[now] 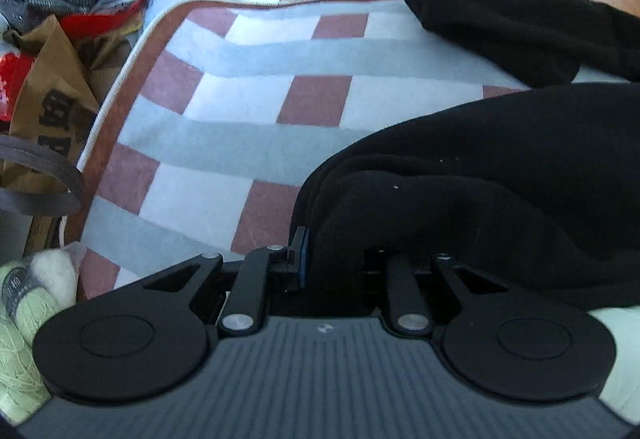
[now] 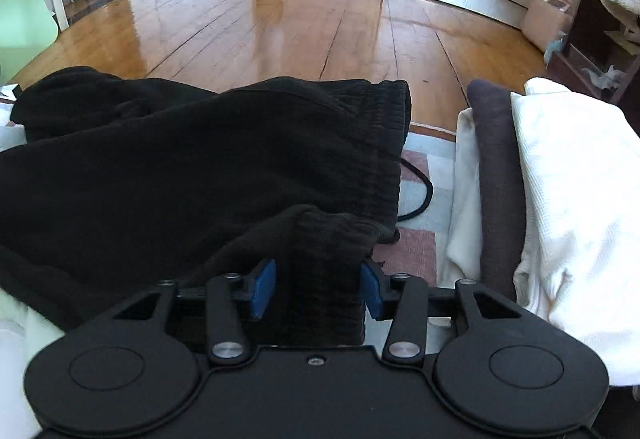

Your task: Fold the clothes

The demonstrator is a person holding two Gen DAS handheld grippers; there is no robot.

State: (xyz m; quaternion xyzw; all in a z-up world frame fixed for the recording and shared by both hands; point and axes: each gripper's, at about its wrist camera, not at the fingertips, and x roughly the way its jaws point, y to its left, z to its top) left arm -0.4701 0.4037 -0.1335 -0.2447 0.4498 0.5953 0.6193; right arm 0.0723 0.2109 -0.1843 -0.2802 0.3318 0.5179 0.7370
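Observation:
A black garment (image 1: 500, 167) lies on a checked rug (image 1: 248, 107) in the left wrist view, bunched over itself. My left gripper (image 1: 336, 259) has black cloth between its blue-padded fingers (image 1: 303, 255); the right finger is hidden under the cloth. In the right wrist view the same black garment (image 2: 192, 159) spreads across the middle, its ribbed hem (image 2: 384, 143) toward the right. My right gripper (image 2: 318, 291) has a fold of the ribbed cloth between its blue pads (image 2: 262, 293), which stand fairly wide apart.
Paper bags and clutter (image 1: 48, 79) and skeins of pale yarn (image 1: 24, 303) sit left of the rug. Wooden floor (image 2: 288, 27) lies beyond. Folded white and dark grey cloths (image 2: 560, 191) are stacked at the right. A black cord (image 2: 420, 191) lies on the rug.

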